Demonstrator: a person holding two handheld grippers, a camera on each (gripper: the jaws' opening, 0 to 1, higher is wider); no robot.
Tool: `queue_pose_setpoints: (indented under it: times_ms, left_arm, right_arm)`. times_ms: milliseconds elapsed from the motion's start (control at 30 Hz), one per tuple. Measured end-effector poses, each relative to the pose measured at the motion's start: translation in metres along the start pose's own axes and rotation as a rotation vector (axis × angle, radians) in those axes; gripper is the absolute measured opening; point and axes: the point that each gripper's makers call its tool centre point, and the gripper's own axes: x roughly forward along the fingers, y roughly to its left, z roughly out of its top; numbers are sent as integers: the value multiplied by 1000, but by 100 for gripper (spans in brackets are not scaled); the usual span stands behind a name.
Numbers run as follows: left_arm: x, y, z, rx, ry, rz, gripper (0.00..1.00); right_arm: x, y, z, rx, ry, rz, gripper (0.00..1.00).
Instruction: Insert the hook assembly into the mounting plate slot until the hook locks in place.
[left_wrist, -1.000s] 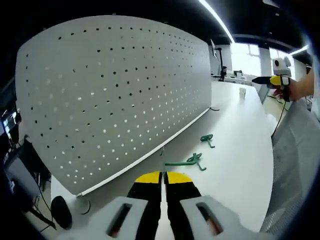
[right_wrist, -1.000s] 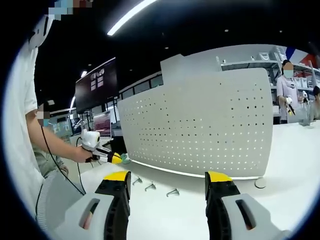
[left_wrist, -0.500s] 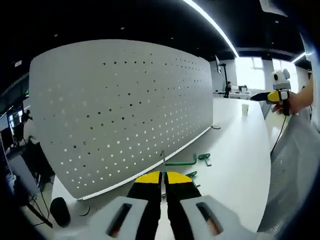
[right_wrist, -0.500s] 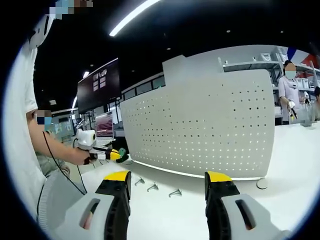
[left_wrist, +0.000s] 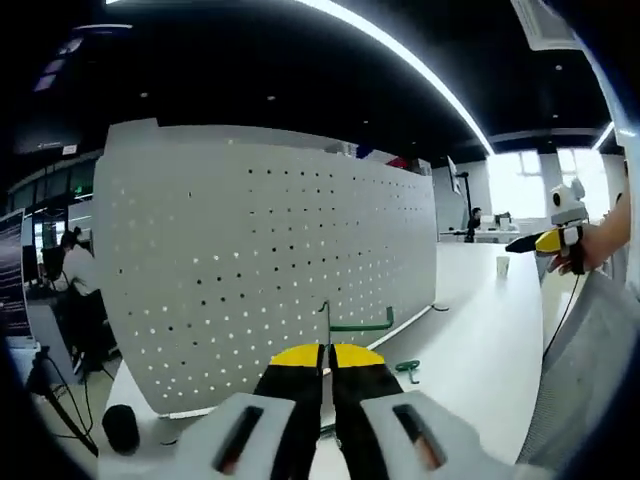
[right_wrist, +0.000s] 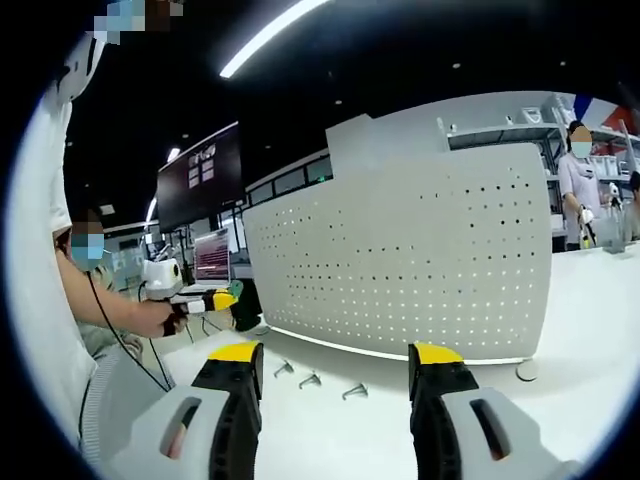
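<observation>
On the white table (left_wrist: 480, 330), the left hand-held gripper (left_wrist: 327, 352) pinches the green hook (left_wrist: 352, 323); the right hand-held gripper (right_wrist: 335, 352) gapes with nothing in it, so I think the hook tip should line up straight with one hole in the white board (left_wrist: 270, 270) before pushing.

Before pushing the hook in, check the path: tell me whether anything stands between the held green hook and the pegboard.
Nothing visible does. The left gripper holds the green hook with only open air between it and the pegboard; a spare hook lies on the table, below.

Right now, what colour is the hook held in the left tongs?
Green: the thin metal hook sticks out past the shut tongs, clearest in the left gripper view.
</observation>
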Motion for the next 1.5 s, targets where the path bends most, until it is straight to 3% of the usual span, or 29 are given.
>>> queue_pose_setpoints:
  times_ms: [600, 867, 900, 967, 1033, 1500]
  left_arm:
    - [-14, -14, 40, -35, -138, 34, 2]
    - [-14, -14, 44, -40, -145, 35, 2]
    - [-13, -14, 44, -39, -144, 36, 2]
    - [-13, -15, 45, -39, -145, 35, 2]
    - [-13, -15, 44, -38, -142, 34, 2]
    - [-9, -29, 45, -46, -131, 27, 2]
  right_arm:
    - [-3, 3, 2, 3, -7, 4, 55]
    - [-1, 7, 4, 7, -13, 17, 54]
    - [-1, 13, 8, 101, -40, 52, 54]
    - [-3, 15, 6, 196, -29, 85, 48]
    - [-3, 19, 4, 233, -13, 120, 42]
    - [6, 34, 11, 215, -28, 166, 42]
